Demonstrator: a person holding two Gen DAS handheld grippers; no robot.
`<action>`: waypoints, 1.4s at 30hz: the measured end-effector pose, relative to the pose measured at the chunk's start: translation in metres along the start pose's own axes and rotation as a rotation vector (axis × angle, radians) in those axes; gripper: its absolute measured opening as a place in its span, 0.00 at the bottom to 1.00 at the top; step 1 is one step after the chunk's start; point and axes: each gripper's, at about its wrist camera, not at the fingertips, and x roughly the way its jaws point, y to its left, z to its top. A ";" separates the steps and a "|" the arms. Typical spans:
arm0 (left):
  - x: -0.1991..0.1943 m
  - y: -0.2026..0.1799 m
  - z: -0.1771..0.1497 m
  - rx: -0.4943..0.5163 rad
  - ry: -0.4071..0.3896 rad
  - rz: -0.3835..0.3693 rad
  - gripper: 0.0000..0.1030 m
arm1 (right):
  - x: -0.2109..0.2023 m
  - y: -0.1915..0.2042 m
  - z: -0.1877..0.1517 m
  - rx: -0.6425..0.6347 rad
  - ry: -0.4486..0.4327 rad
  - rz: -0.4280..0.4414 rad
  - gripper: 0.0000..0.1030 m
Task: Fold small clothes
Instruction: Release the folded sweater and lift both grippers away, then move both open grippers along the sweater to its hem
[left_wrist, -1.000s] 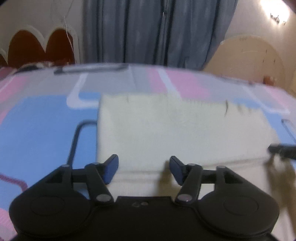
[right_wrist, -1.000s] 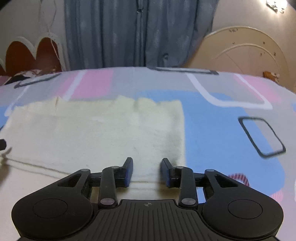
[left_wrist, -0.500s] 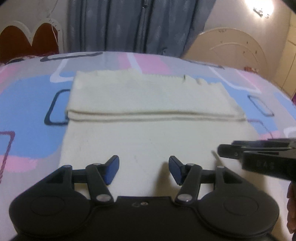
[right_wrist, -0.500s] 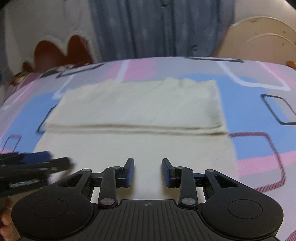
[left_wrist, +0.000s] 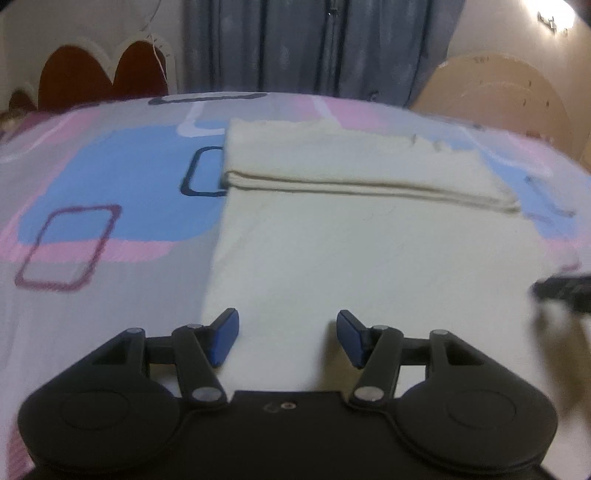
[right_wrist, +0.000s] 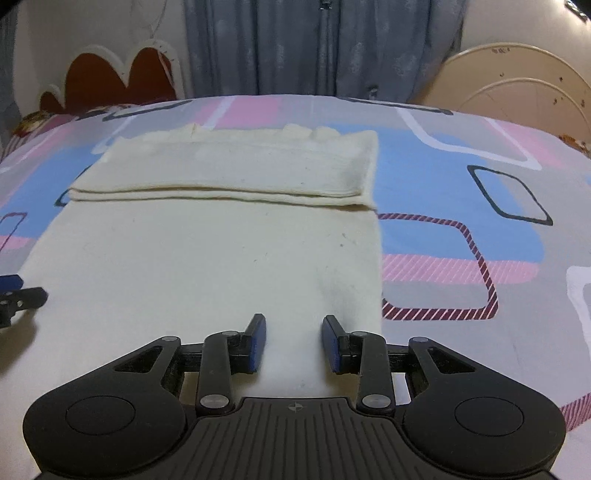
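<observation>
A cream cloth (left_wrist: 351, 258) (right_wrist: 207, 258) lies flat on the bed, its far part folded over toward me into a thicker band (left_wrist: 351, 166) (right_wrist: 236, 170). My left gripper (left_wrist: 288, 334) hovers open over the cloth's near left part, nothing between its blue pads. My right gripper (right_wrist: 294, 338) hovers open over the near right part, close to the cloth's right edge, with nothing held. In the left wrist view the right gripper's tip (left_wrist: 565, 288) shows at the right edge. The right wrist view catches the left gripper's tip (right_wrist: 14, 295) at its left edge.
The bedsheet (left_wrist: 92, 206) (right_wrist: 480, 221) is grey with blue, pink and outlined rectangles. A red scalloped headboard (right_wrist: 110, 77) and blue curtains (right_wrist: 325, 44) stand behind the bed. A round beige board (right_wrist: 517, 85) leans at the back right.
Both grippers have drawn back from the folded band toward the cloth's near edge, and more flat cloth now lies ahead of them. Their jaws stayed as they were.
</observation>
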 end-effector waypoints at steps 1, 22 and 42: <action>-0.005 -0.004 0.000 -0.010 -0.003 -0.021 0.56 | -0.005 0.005 -0.002 0.001 -0.001 0.030 0.32; -0.068 0.022 -0.076 0.098 0.027 -0.075 0.56 | -0.063 0.050 -0.076 -0.018 0.046 -0.068 0.32; -0.102 0.012 -0.121 0.188 0.037 -0.143 0.61 | -0.108 0.089 -0.130 0.042 0.074 -0.035 0.33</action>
